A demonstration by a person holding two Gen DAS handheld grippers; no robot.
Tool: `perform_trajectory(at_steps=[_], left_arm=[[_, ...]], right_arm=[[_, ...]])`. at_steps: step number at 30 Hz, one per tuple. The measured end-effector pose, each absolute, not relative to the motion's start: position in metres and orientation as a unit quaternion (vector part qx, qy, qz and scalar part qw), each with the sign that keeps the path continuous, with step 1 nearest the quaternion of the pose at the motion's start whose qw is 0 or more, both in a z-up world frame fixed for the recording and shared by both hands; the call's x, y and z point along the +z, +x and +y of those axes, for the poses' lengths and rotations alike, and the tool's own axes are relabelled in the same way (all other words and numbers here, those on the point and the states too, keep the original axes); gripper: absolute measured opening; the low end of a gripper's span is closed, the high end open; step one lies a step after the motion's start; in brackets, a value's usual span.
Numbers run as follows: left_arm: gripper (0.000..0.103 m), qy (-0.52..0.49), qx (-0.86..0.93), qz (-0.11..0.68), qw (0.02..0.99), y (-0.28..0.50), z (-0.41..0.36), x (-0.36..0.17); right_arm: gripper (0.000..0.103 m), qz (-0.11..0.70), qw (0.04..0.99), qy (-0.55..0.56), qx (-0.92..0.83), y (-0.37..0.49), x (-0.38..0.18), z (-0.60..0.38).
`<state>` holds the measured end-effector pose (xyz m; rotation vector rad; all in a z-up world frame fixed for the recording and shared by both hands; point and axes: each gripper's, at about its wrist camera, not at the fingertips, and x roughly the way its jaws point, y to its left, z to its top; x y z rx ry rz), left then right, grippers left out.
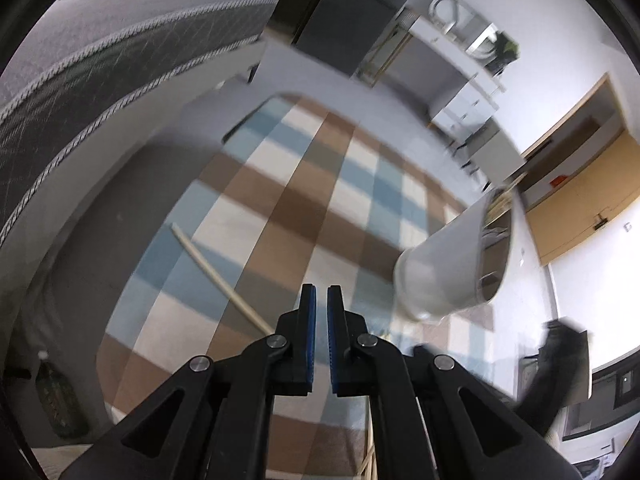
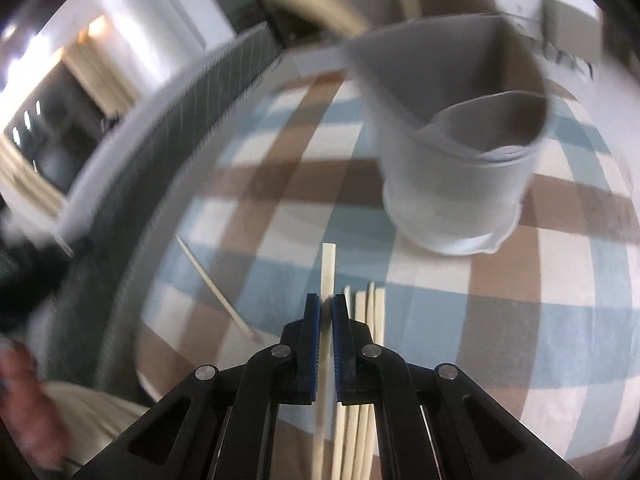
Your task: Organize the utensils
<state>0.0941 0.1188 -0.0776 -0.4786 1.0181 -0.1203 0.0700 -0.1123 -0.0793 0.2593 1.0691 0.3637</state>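
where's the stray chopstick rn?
Lone chopstick lies diagonally on the checkered tablecloth, left of the right hand-held gripper, apart from the chopstick bundle.

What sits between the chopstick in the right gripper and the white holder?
Nothing visible. The right gripper is shut on one chopstick, whose free end points toward the white holder. Between them lies only bare checkered tablecloth. The other chopsticks lie under and beside the gripper; a stray chopstick lies off left.
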Motion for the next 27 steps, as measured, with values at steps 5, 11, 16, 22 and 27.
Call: perform_trajectory(at_steps=[5, 11, 16, 22, 27], left_arm=[[0.045, -0.228, -0.017, 0.524, 0.820, 0.100, 0.119, -0.106], [0.046, -0.147, 0.012, 0.584, 0.798, 0.108, 0.096, -0.140], [0.046, -0.153, 0.027, 0.615, 0.773, 0.116, 0.087, -0.164], [0.046, -0.068, 0.068, 0.608, 0.788, 0.123, 0.061, -0.167], [0.011, -0.054, 0.066, 0.597, 0.797, 0.118, 0.047, -0.164]], right_arm=[[0.005, 0.462, 0.843, 0.208, 0.181, 0.063, -0.063, -0.140], [0.005, 0.420, 0.854, 0.240, 0.188, 0.056, -0.061, -0.168], [0.005, 0.410, 0.854, 0.252, 0.198, 0.060, -0.064, -0.177], [0.005, 0.392, 0.861, 0.245, 0.213, 0.051, -0.057, -0.189], [0.004, 0.382, 0.861, 0.255, 0.219, 0.049, -0.054, -0.198]])
